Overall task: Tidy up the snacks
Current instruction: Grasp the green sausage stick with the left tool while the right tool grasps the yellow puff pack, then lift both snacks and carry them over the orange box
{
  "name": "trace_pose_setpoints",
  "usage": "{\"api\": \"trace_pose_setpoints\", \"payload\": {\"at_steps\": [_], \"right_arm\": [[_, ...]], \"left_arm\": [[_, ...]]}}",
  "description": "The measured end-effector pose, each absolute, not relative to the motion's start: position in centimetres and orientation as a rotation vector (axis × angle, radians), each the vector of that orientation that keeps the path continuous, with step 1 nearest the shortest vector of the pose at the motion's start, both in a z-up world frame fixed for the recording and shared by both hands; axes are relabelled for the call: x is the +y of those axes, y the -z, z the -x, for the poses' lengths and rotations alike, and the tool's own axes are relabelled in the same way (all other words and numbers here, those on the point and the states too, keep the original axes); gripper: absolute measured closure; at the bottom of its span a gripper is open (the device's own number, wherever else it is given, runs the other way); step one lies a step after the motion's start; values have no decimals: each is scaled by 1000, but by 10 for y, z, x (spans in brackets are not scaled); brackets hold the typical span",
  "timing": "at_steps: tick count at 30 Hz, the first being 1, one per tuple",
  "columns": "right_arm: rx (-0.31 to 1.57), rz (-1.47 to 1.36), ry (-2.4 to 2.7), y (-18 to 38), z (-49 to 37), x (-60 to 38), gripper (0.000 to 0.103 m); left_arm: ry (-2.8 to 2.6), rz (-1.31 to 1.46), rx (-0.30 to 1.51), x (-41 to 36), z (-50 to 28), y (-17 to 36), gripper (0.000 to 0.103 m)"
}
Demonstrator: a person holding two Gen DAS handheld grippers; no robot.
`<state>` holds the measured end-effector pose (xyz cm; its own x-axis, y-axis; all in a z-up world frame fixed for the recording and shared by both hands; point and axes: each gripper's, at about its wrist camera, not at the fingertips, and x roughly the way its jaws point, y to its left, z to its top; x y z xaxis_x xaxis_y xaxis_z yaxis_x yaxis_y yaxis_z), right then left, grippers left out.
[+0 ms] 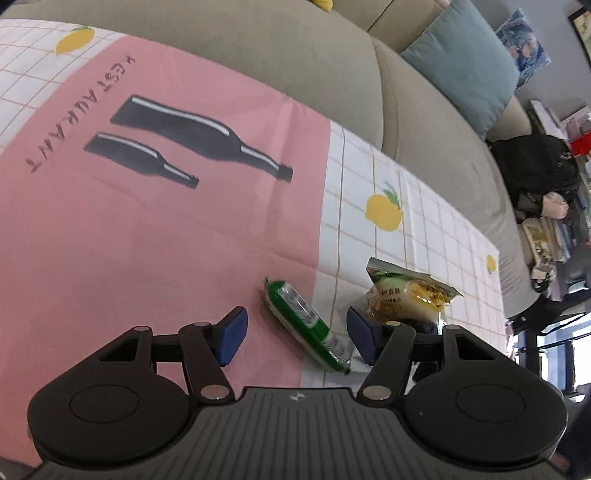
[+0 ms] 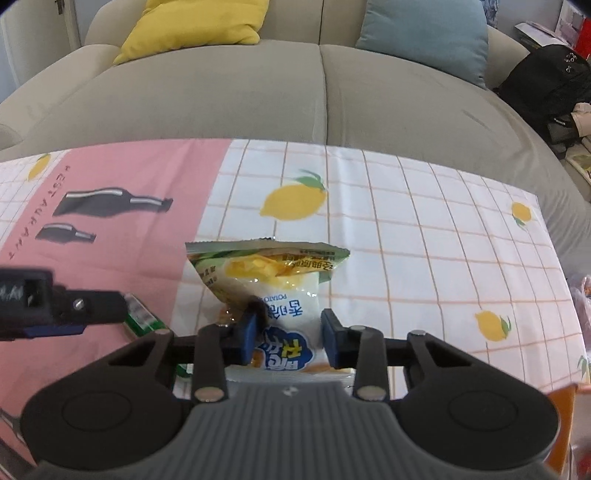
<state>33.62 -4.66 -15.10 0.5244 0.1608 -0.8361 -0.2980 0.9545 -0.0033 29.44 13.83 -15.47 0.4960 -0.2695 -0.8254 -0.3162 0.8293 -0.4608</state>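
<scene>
A green snack packet (image 1: 304,323) lies on the tablecloth (image 1: 155,240) between the blue pads of my left gripper (image 1: 295,334), which is open around it without pinching. A yellow and white potato chip bag (image 1: 406,299) lies just right of it. In the right wrist view the chip bag (image 2: 273,288) sits between the pads of my right gripper (image 2: 290,341). The jaws stand close on the bag's sides, and I cannot tell if they press it. The left gripper (image 2: 62,308) shows at the left, over the green packet (image 2: 142,317).
The pink and white lemon-print cloth covers the table in front of a grey sofa (image 2: 317,96) with a yellow cushion (image 2: 199,26) and a blue cushion (image 2: 424,37). A black backpack (image 2: 550,92) and clutter stand at the right. An orange object (image 2: 561,424) shows at the lower right.
</scene>
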Motion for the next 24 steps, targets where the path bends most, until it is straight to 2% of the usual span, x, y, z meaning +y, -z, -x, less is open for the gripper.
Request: {"api": "trace_pose_setpoints", "payload": {"at_steps": [5,12,17,24], "right_arm": [[1006,136,-307,156,-320,-49,71],[1008,115,-332,157,-308,-47,72],[1023,101,-341,154,-298,-48,73],[1080,57,-373,147,-263,-56,75]], "left_arm": [[-45,616,1102,122,-296,163,37],[-46,525,1114,113,-293,170,68],[-13,503,1106,118,-284,169,73],[56,366,1162,117,-249,161,74]]}}
